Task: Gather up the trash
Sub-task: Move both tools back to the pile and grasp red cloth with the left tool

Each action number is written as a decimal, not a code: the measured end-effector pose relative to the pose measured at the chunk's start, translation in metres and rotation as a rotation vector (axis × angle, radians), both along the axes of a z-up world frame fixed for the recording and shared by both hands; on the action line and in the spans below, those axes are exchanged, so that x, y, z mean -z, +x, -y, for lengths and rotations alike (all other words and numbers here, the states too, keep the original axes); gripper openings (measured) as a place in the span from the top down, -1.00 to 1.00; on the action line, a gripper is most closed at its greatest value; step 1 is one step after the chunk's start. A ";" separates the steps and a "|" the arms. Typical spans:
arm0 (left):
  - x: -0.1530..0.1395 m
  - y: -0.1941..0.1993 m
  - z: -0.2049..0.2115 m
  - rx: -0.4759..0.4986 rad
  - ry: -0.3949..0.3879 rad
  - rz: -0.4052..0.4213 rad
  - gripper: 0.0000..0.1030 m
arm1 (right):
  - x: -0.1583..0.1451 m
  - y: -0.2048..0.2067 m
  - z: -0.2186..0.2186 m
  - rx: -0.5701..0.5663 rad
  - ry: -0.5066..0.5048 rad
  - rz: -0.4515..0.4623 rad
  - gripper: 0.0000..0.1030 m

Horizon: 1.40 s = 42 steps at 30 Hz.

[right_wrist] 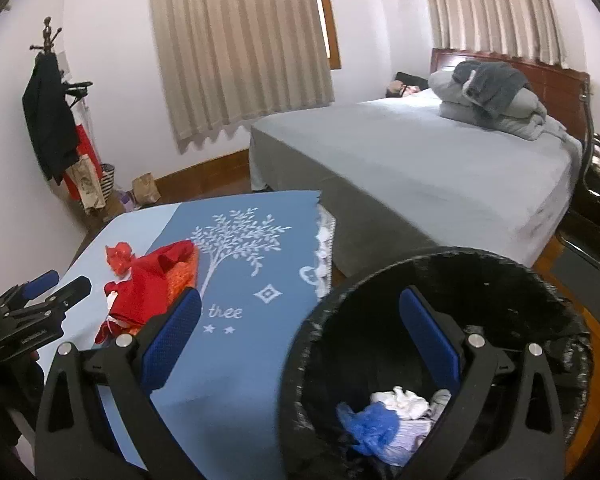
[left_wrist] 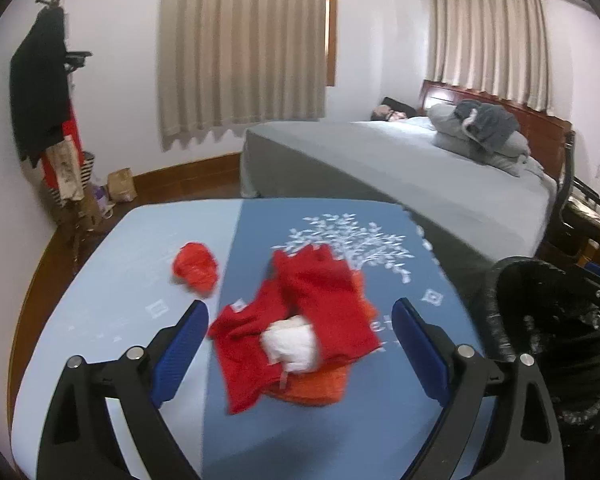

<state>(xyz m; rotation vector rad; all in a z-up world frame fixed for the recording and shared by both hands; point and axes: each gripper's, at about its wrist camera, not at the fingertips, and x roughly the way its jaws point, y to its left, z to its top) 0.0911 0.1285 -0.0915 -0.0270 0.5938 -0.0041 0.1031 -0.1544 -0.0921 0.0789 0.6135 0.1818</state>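
Observation:
A pile of red wrappers [left_wrist: 300, 312] with a white crumpled tissue [left_wrist: 290, 344] and an orange net piece lies on the blue tablecloth [left_wrist: 332, 420]. A crumpled red plastic ball [left_wrist: 195, 267] lies to its left. My left gripper [left_wrist: 300, 340] is open, its blue pads either side of the pile just above it. My right gripper [right_wrist: 300, 336] is open and empty over the near rim of the black-lined trash bin [right_wrist: 500, 280], which holds white and blue trash [right_wrist: 384, 420]. The pile [right_wrist: 148, 284] and my left gripper [right_wrist: 40, 296] also show in the right wrist view.
The bin [left_wrist: 548, 340] stands at the table's right edge. A grey bed [left_wrist: 400, 168] with folded bedding stands behind the table. A coat rack [left_wrist: 48, 120] with clothes and bags stands at the far left wall. A black chair [right_wrist: 596, 200] is at right.

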 end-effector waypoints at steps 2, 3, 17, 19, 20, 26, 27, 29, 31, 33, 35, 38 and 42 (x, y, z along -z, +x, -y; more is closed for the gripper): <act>0.004 0.000 -0.009 -0.020 -0.004 -0.006 -0.77 | 0.003 0.004 -0.008 -0.012 -0.004 -0.008 -0.88; 0.006 0.000 -0.013 -0.032 -0.003 -0.008 -0.76 | 0.006 0.007 -0.012 -0.018 -0.006 -0.013 -0.88; 0.039 0.015 -0.065 -0.128 -0.027 -0.090 -0.41 | 0.030 0.026 -0.045 -0.063 -0.037 -0.066 -0.88; 0.044 0.019 -0.065 -0.119 -0.043 -0.099 -0.40 | 0.033 0.028 -0.048 -0.069 -0.041 -0.073 -0.88; 0.045 0.020 -0.065 -0.115 -0.045 -0.099 -0.40 | 0.034 0.029 -0.049 -0.073 -0.045 -0.075 -0.88; 0.055 0.036 -0.057 -0.067 -0.042 -0.118 -0.40 | 0.038 0.033 -0.055 -0.083 -0.056 -0.084 -0.88; 0.057 0.039 -0.056 -0.060 -0.043 -0.124 -0.39 | 0.038 0.034 -0.056 -0.085 -0.058 -0.086 -0.88; 0.062 0.044 -0.055 -0.048 -0.061 -0.137 -0.32 | 0.040 0.034 -0.058 -0.088 -0.061 -0.090 -0.88; 0.065 0.048 -0.056 -0.039 -0.088 -0.146 -0.24 | 0.040 0.034 -0.060 -0.094 -0.068 -0.092 -0.88; 0.067 0.051 -0.059 -0.024 -0.132 -0.156 0.03 | 0.041 0.035 -0.062 -0.098 -0.075 -0.093 -0.88; 0.070 0.054 -0.063 -0.001 -0.192 -0.171 0.27 | 0.042 0.036 -0.063 -0.099 -0.076 -0.097 -0.88; 0.072 0.054 -0.065 0.020 -0.235 -0.174 0.50 | 0.042 0.036 -0.065 -0.103 -0.077 -0.099 -0.88; 0.068 0.051 -0.060 0.048 -0.227 -0.166 0.95 | 0.042 0.035 -0.070 -0.116 -0.088 -0.096 -0.88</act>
